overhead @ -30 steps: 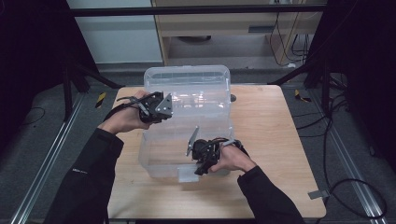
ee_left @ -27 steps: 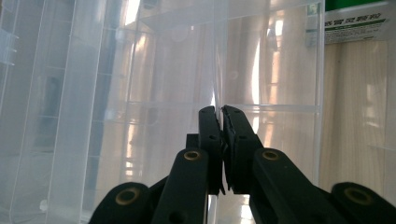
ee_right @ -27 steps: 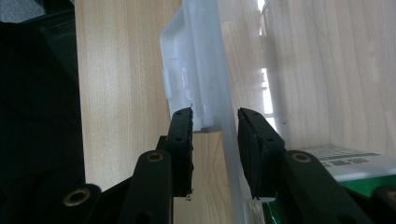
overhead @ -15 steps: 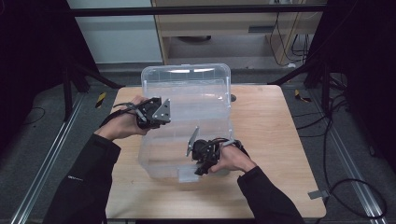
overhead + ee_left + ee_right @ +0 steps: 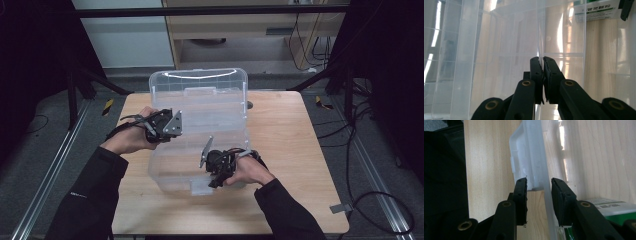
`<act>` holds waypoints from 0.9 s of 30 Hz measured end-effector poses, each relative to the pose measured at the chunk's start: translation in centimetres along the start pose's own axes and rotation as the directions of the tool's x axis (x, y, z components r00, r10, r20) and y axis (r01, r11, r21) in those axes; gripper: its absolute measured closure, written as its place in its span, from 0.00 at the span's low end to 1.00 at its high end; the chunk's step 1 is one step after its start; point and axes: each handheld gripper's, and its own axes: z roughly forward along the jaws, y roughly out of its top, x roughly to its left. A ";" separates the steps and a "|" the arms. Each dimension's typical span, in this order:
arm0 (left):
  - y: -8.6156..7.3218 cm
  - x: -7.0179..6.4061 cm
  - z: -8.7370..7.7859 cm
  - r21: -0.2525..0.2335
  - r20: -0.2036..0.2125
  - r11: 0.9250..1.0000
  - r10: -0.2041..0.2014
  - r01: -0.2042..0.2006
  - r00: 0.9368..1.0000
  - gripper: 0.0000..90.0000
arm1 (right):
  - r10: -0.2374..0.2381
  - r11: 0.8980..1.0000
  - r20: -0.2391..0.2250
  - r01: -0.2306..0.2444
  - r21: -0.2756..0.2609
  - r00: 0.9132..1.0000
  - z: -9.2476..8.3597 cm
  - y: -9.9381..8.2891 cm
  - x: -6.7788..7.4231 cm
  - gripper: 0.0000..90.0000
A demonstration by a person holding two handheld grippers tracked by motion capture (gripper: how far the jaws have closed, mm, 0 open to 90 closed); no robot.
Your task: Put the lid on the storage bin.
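A clear plastic box (image 5: pixel 175 175) stands mid-table with its lid (image 5: pixel 200 92) raised upright at the back. My left gripper (image 5: pixel 176 129) is at the lid's left edge, and in the left gripper view the left gripper (image 5: pixel 541 60) is shut on that thin clear edge. My right gripper (image 5: pixel 216 172) is at the box's front wall. In the right gripper view the right gripper (image 5: pixel 539 182) has one jaw on each side of the wall, pressed on it by the white latch tab (image 5: pixel 524 157). A green-and-white carton (image 5: pixel 599 10) (image 5: pixel 614 205) lies inside the box.
The wooden table (image 5: pixel 290 130) has bare room to the right of the box and along its front edge. A small dark object (image 5: pixel 249 105) sits by the box's right side. Black frame poles, cables and a cabinet surround the table.
My left gripper has drifted slightly toward the person, keeping its hold on the lid's edge. The right gripper and the box have stayed where they were.
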 end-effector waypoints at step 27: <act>-0.3 -1.9 -0.4 -0.022 0.055 1.000 0.010 -0.009 0.998 0.95 | -0.005 1.000 0.025 0.005 -0.007 1.000 -0.1 -0.1 0.3 0.73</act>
